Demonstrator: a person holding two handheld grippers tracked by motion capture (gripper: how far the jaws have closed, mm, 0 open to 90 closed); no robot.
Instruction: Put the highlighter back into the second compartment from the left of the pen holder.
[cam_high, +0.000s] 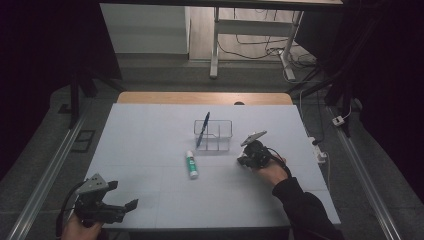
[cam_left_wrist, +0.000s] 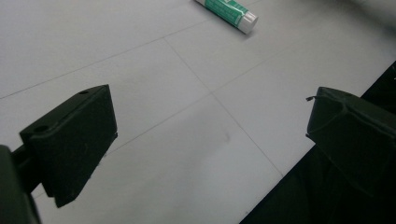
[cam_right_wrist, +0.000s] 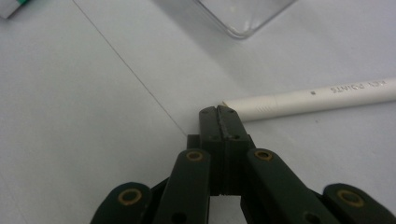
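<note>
Right tongs (cam_right_wrist: 218, 112) closed, empty, tips beside white pen (cam_right_wrist: 308, 99) end; pen's long axis crosswise, trailing right. Left tongs (cam_left_wrist: 210, 126) wide, far off.

Dim room; grey floor (cam_high: 165, 80); white table legs (cam_high: 215, 45) beyond; loose cables (cam_high: 260, 47); metal rails (cam_high: 45, 175) alongside.

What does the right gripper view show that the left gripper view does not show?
The right gripper view has a white pen lying just beyond the shut right tool, and a corner of the clear organizer. The left gripper view has the left tool with its jaws wide apart and nothing between them. Both views include the green-and-white glue stick and the white table.
</note>
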